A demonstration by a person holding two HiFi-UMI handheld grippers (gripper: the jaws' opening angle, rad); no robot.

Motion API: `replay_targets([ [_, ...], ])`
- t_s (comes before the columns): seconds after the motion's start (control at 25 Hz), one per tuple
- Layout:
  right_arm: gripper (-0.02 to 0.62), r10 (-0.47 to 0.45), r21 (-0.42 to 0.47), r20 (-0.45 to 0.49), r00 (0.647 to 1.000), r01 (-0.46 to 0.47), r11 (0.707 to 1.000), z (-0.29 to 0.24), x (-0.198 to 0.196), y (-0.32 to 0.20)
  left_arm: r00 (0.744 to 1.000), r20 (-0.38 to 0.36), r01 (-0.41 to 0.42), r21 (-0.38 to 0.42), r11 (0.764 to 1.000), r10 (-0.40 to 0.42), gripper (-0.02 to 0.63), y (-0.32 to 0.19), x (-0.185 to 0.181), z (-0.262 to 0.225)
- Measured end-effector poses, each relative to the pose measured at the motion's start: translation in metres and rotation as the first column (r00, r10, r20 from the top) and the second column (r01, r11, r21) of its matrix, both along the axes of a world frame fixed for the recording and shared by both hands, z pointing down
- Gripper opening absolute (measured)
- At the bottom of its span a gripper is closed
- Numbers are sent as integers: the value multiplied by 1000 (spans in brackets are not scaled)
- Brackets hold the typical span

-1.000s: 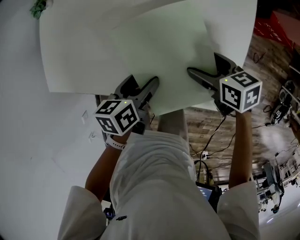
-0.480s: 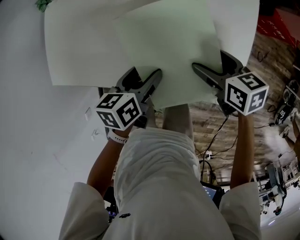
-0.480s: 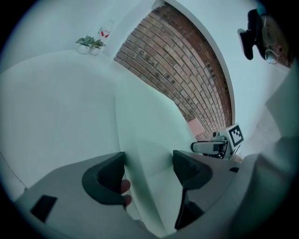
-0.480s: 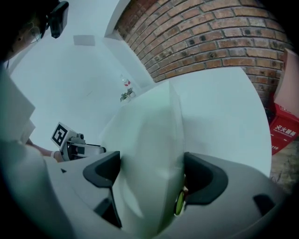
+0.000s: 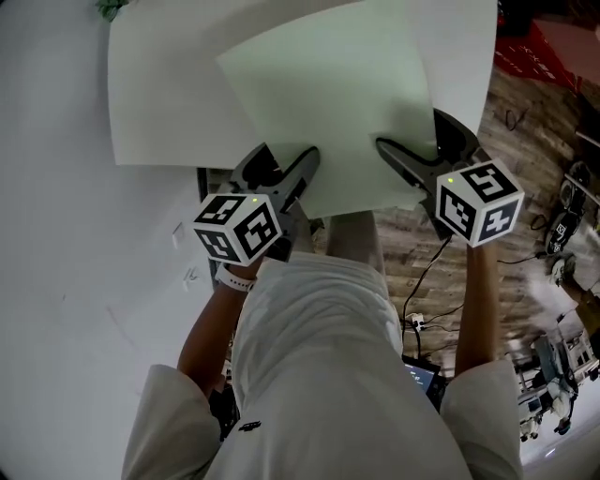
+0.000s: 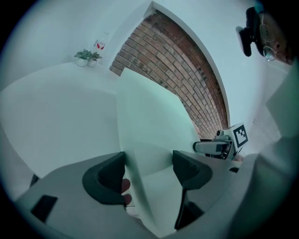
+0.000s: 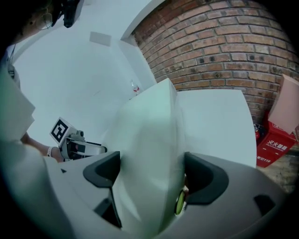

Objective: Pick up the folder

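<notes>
A pale green folder (image 5: 328,103) hangs tilted over the white table (image 5: 159,103), its near edge past the table's front edge. My left gripper (image 5: 281,173) is shut on the folder's near left corner, and the sheet (image 6: 149,126) runs edge-on between its jaws, close to the left one. My right gripper (image 5: 422,150) is shut on the near right edge. In the right gripper view the bowed folder (image 7: 149,140) fills the gap between the jaws. Each gripper view shows the other gripper beyond the folder.
A small potted plant (image 5: 112,7) stands at the table's far left corner. Red boxes (image 5: 548,47) sit on the wooden floor to the right, with cables (image 5: 422,281) below the table edge. A brick wall (image 7: 224,42) rises behind the table.
The folder and both grippers have shifted slightly in view, the right gripper a little down and left. Both grippers keep hold of the folder.
</notes>
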State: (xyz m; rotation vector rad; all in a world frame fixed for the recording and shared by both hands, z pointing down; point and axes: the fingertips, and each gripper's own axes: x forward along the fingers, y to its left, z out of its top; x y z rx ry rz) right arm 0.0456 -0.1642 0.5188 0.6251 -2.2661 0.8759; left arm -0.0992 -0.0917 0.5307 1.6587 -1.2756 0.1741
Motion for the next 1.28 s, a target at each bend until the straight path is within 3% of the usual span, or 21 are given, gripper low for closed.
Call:
replay_targets([
  [0.6, 434, 138, 172, 111, 984, -155, 973, -95, 5, 14, 995, 93, -55, 223, 973, 35, 330, -9, -7, -98],
  [0.92, 430, 163, 291, 209, 964, -221, 931, -157, 8, 9, 987, 158, -83, 366, 927, 26, 325, -23, -7, -165],
  [1.28, 431, 162, 403, 283, 945, -271, 874, -222, 23, 11, 979, 201, -128, 475, 870, 34, 324, -26, 5, -233],
])
